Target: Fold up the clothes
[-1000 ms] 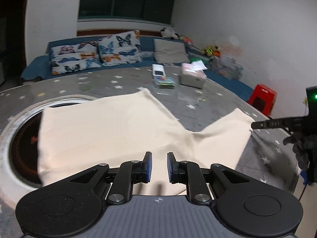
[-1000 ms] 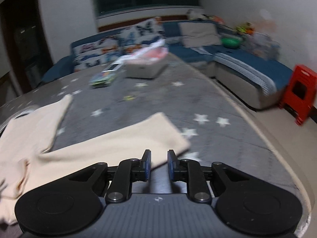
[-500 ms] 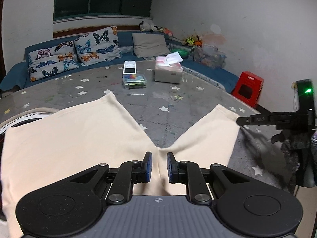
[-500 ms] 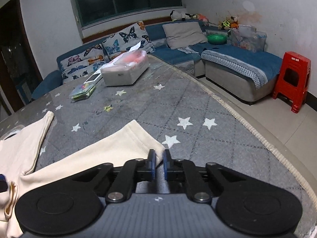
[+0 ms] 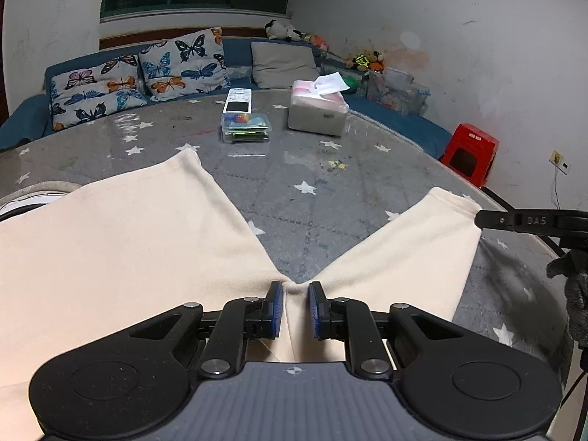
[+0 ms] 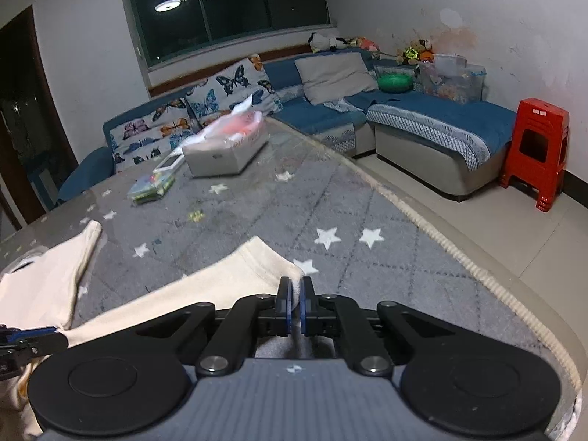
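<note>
Two grippers work cream shorts (image 5: 128,242) spread on the worktop (image 5: 312,169): right gripper (image 6: 296,303) clamps a leg hem, left gripper (image 5: 296,307) fingers apart over the crotch. Soft, limp cloth; grip edges.

The left gripper (image 5: 296,307) is held low and level, pointing forward, its two blue-padded fingers (image 5: 276,308) parted with a clear gap between them. The right gripper (image 6: 296,307) is also low and level, its jaws drawn nearly together so only a thin slit shows between the pads, with cream cloth (image 6: 228,283) pinched at the tips. From the left wrist camera the right gripper's finger pokes in from the right edge, with a dark gloved hand (image 5: 575,294) behind it.
</note>
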`<action>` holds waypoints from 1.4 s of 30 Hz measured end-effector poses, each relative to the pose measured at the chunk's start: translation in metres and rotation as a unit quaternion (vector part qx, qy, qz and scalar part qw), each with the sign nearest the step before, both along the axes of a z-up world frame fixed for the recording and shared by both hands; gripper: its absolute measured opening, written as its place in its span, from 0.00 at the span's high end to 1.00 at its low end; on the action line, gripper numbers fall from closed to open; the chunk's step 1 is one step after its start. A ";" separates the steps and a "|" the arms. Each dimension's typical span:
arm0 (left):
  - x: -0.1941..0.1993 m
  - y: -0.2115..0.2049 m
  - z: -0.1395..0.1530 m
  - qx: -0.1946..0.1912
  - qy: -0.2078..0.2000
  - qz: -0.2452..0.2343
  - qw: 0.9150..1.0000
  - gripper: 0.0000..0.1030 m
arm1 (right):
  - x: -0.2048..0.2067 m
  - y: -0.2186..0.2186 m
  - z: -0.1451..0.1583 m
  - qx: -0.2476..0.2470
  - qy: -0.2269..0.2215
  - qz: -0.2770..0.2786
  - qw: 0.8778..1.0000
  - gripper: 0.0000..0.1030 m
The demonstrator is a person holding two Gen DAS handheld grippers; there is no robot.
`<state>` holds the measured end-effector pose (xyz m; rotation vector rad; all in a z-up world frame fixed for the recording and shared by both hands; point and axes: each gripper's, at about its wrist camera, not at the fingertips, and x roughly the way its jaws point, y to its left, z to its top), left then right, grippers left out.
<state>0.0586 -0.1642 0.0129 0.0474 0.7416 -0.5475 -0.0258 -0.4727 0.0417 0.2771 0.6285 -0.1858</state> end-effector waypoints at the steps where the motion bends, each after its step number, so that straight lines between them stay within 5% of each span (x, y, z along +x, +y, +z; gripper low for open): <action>1: 0.000 0.001 0.001 -0.003 -0.001 0.001 1.000 0.82 | -0.001 0.001 0.003 0.000 -0.004 0.002 1.000 0.97; 14: -0.050 0.088 0.036 -0.020 -0.047 0.070 0.996 0.80 | -0.009 0.056 0.080 -0.024 -0.088 0.103 0.991 0.97; 24: -0.094 0.179 0.041 -0.014 -0.067 0.169 0.983 0.74 | -0.001 0.177 0.123 -0.047 -0.123 0.275 0.953 0.97; 33: -0.126 0.229 0.036 -0.027 -0.066 0.229 0.971 0.62 | 0.013 0.291 0.108 -0.049 -0.098 0.396 0.912 0.97; 42: -0.139 0.245 0.027 -0.029 -0.051 0.250 0.967 0.62 | 0.000 0.357 0.054 -0.048 -0.025 0.485 0.873 0.96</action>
